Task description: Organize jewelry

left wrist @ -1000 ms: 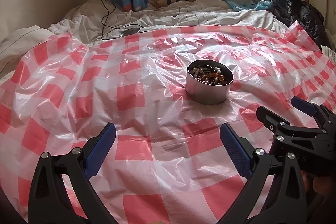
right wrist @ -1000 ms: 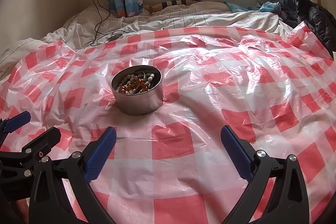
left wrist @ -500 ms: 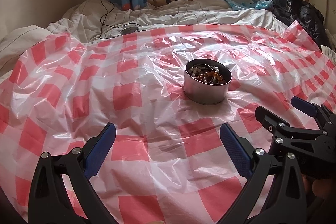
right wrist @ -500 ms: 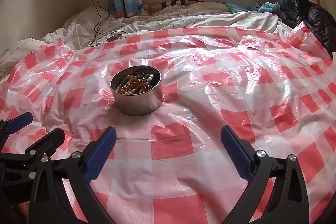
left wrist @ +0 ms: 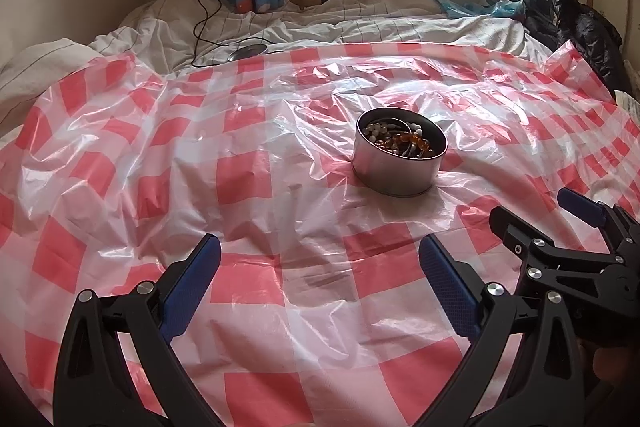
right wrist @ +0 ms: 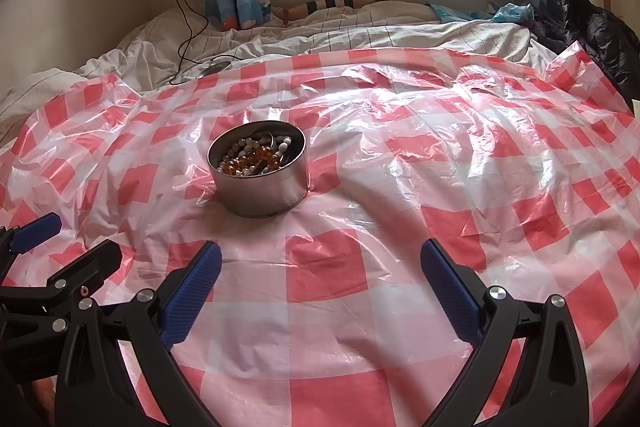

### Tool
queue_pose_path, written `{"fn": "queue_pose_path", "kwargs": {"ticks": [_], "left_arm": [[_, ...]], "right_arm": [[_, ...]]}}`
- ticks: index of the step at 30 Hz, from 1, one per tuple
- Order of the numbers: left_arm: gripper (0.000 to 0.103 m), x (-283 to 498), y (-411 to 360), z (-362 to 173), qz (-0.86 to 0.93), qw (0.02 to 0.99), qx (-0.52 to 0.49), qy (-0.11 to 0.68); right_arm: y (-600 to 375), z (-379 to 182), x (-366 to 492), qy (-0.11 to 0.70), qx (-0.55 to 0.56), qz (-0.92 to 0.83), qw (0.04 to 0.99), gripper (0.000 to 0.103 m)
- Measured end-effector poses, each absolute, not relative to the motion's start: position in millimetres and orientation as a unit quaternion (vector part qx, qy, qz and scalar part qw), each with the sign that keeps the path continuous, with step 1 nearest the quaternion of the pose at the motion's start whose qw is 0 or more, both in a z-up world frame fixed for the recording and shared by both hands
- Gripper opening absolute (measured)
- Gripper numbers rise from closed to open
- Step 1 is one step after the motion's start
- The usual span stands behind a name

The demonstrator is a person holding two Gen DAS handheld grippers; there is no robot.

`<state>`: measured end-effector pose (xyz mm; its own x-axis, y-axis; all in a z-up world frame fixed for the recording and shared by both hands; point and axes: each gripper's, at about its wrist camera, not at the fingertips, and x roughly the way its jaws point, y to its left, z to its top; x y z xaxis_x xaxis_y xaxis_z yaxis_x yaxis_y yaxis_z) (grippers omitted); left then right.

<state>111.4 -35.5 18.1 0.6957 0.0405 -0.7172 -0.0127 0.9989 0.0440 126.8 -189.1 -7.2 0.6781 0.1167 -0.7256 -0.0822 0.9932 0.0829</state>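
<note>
The right tool (right wrist: 320, 283) hovers over a red-and-white checked plastic sheet (right wrist: 460, 187) spread on a bed (right wrist: 360, 31), jaws wide apart and empty. A round metal tin (right wrist: 260, 187) sits far left of it, filled with amber and white bead jewelry (right wrist: 256, 157). The left tool (right wrist: 60, 247) enters at the near left edge, clear of the tin.

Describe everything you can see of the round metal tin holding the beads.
The round silver metal tin is a low, straight-walled cylinder with no lid on it, standing upright. It sits on the red-and-white checked plastic sheet spread over the bed, which puckers around its base. Inside lies a tangled heap of beaded jewelry: amber-coloured beads, white and grey beads, and what looks like a metal ring. Neither gripper touches it; both hover short of it.
</note>
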Motion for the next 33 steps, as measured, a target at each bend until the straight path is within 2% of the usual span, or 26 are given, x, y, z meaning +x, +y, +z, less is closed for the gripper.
{"fn": "queue_pose_path", "kwargs": {"ticks": [33], "left_arm": [[0.095,120,-25,8,0.037,0.907,0.0,0.419]], "right_arm": [[-192,-15,128,0.407,0.016,0.05,0.912,0.095]]}}
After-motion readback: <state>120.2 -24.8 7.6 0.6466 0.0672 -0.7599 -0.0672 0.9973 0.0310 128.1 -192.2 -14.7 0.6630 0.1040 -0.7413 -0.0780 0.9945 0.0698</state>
